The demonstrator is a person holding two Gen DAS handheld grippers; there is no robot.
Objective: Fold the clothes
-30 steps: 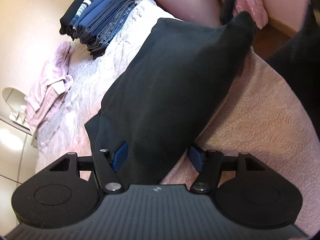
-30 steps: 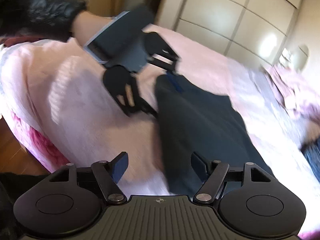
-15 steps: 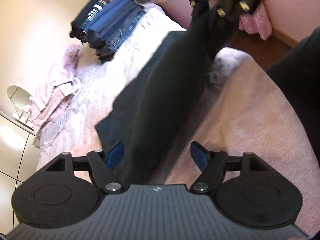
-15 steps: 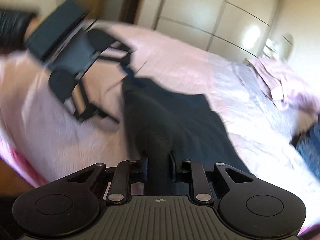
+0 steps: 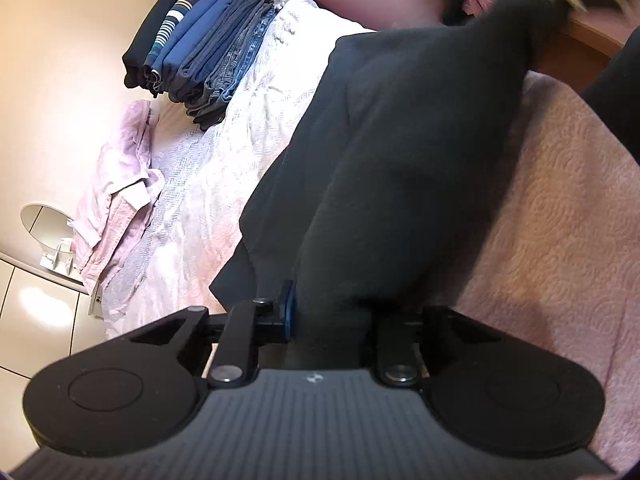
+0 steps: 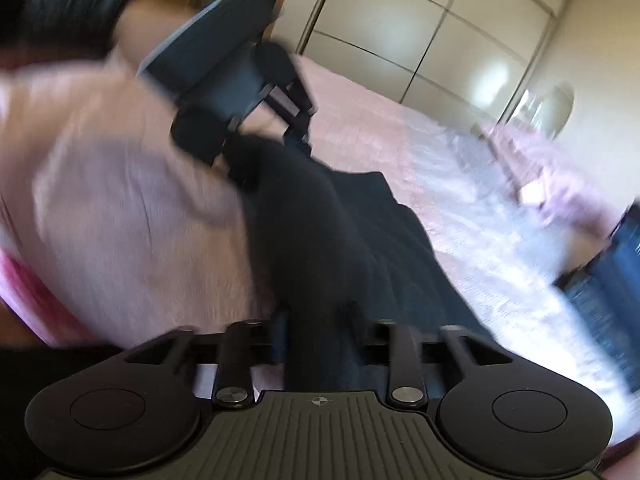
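The left gripper (image 5: 330, 312) is clenched on a bunched corner of the black garment (image 5: 400, 152), the cloth pinched between its blue-padded fingers (image 5: 286, 312) at the 6 o'clock edge of the left wrist view; from there the garment runs up toward 1 o'clock, partly lifted off the pink bedspread (image 5: 560, 240), with a flatter layer of it lying on the bed toward 10 o'clock; its far corner at 1 o'clock is blurred and meets a dark shape that cannot be made out clearly; the right gripper (image 6: 318, 320) is likewise closed on the black garment (image 6: 320, 240), a thick fold of cloth squeezed between its fingers at 6 o'clock of the right wrist view, which is smeared by motion; in that view the garment stretches up toward 11 o'clock, where the left gripper (image 6: 276, 140) grips its other end; a stack of folded clothes (image 5: 200, 40), blues, denim and a striped piece, sits on the bed at 11 o'clock of the left wrist view; a crumpled pale pink shirt (image 5: 116, 184) lies at 9 o'clock near the bed's edge; white wardrobe doors (image 6: 420, 32) stand behind the bed at 1 o'clock of the right wrist view.
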